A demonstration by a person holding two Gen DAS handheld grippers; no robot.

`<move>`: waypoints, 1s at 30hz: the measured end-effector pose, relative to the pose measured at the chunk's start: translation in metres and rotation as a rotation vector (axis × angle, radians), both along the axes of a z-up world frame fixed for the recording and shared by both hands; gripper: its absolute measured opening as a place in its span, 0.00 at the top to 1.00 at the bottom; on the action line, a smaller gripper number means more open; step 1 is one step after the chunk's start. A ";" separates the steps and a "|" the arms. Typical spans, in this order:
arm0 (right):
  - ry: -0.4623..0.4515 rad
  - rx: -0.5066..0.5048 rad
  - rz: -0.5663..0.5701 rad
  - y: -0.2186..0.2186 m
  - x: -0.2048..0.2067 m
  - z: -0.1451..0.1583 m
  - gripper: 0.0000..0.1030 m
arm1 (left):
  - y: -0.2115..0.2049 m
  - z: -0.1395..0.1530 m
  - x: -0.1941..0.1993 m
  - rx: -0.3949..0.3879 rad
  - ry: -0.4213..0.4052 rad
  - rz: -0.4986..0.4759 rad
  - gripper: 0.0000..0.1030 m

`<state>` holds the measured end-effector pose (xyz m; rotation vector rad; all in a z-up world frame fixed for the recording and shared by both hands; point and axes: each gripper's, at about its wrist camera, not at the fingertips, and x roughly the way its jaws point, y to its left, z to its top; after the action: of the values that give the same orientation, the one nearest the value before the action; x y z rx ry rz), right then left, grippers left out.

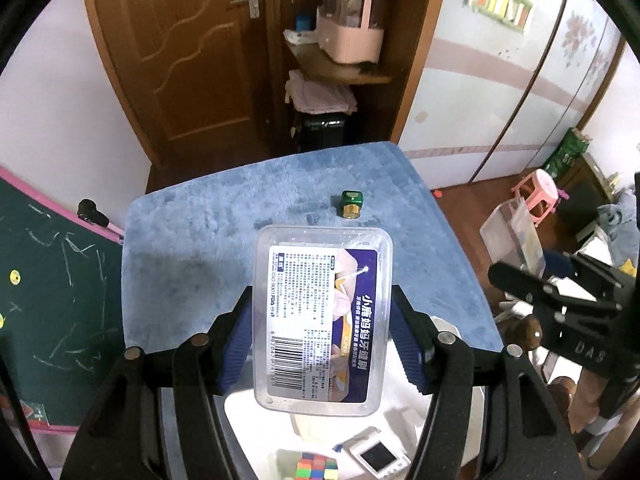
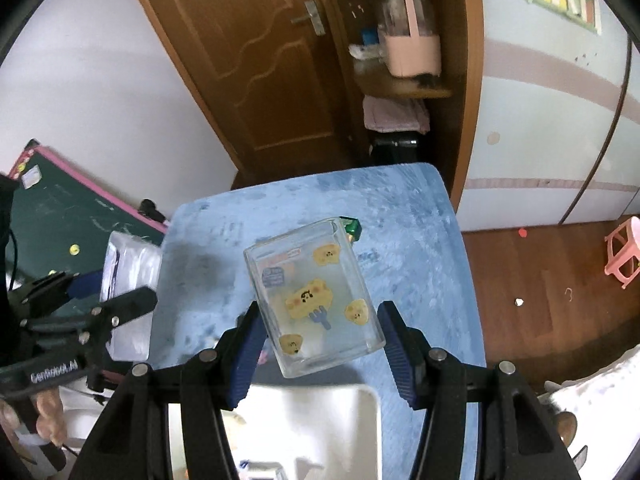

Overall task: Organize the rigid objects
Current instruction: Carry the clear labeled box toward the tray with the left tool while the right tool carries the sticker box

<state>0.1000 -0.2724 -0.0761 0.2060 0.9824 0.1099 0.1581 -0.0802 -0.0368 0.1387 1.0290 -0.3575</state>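
Two clear boxes are held above the blue tabletop [image 1: 192, 216], one per gripper, presumably lifted for sorting into the white tray [image 2: 320, 420] at 6 o'clock; the left gripper [image 1: 322, 328] has its jaws clamped on the labelled plastic box [image 1: 323, 316], while the right gripper [image 2: 318, 344] carries the tilted sticker box [image 2: 316, 296], though whether its jaws truly pinch it I cannot tell. A green battery [image 1: 353, 204] lies at 12 o'clock, apart; a Rubik's cube [image 1: 316, 467] and a small device [image 1: 378, 455] already occupy the tray, which may crowd placement.
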 end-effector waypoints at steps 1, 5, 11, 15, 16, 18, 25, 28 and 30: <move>-0.008 -0.001 0.001 0.003 -0.010 0.005 0.45 | 0.002 0.003 -0.007 -0.003 -0.011 -0.003 0.36; -0.032 -0.008 0.005 0.014 -0.040 0.014 0.45 | 0.005 0.011 -0.031 -0.010 -0.042 -0.025 0.36; -0.024 -0.002 -0.002 0.024 -0.085 0.010 0.45 | 0.003 0.003 -0.061 -0.016 -0.056 -0.076 0.36; 0.006 -0.019 -0.025 0.027 -0.106 -0.007 0.45 | -0.005 -0.018 -0.072 -0.012 -0.031 -0.112 0.36; 0.015 -0.024 -0.034 0.027 -0.111 -0.013 0.45 | -0.007 -0.023 -0.075 -0.009 -0.026 -0.118 0.36; 0.038 -0.032 -0.049 0.027 -0.120 -0.026 0.45 | -0.010 -0.038 -0.081 -0.003 -0.008 -0.131 0.36; 0.170 -0.041 -0.099 0.029 -0.150 -0.090 0.45 | -0.022 -0.102 -0.090 0.038 0.086 -0.149 0.36; 0.220 -0.092 -0.106 0.035 -0.157 -0.115 0.45 | -0.025 -0.126 -0.092 0.053 0.121 -0.149 0.36; 0.244 -0.107 -0.116 0.038 -0.166 -0.128 0.45 | -0.025 -0.139 -0.093 0.062 0.141 -0.146 0.36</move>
<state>-0.0658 -0.2342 -0.2040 0.1800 1.2136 -0.0757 0.0649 -0.1055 -0.1756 0.2477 1.1733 -0.4738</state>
